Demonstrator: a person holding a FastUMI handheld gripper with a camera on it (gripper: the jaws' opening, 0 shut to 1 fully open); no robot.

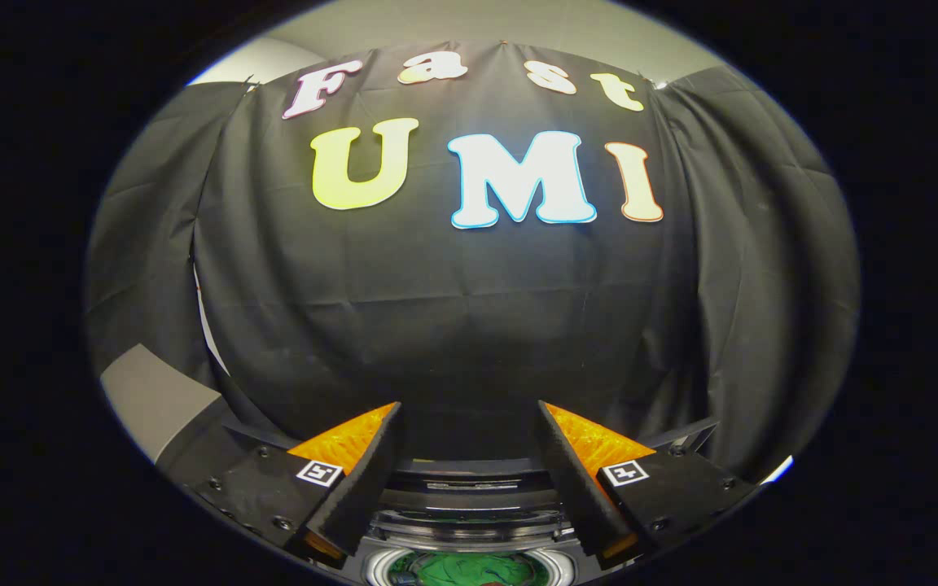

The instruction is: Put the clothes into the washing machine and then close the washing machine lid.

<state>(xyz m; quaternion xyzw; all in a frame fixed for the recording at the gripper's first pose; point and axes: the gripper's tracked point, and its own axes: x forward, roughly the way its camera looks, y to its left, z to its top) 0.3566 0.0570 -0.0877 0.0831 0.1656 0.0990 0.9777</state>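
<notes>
A: Nearest of all are the two fingers (pixel 371 476) of the gripper (pixel 469 456), spread well apart with nothing between them. So the tongs are open and holding nothing.

B: And just below, in the gap between them?

A: A round opening with a pale rim, which I take to be the washing machine (pixel 469 529). Something green (pixel 469 568) lies inside it, crumpled like cloth. I read that as the clothes, already in the drum, though so little of it shows that I cannot be sure.

B: Then which step are we on?

A: By my judgement the loading is done and the lid is what remains. The dark layered bands just ahead of the fingers may be the lid or the machine's back edge; I cannot tell which, nor whether the lid stands raised.

B: What does the next move call for?

A: Finding the lid's edge, getting a finger on or over it, and bringing it down over the opening without trapping the green cloth at the rim.

B: Counts?

A: One gripper with two fingers, one machine opening, one green bundle; whether it is one garment or several I cannot say.

B: And farthest off?

A: The black cloth wall (pixel 469 309) of the booth, hanging in folds, with a grey panel (pixel 155 399) to one side.
</notes>
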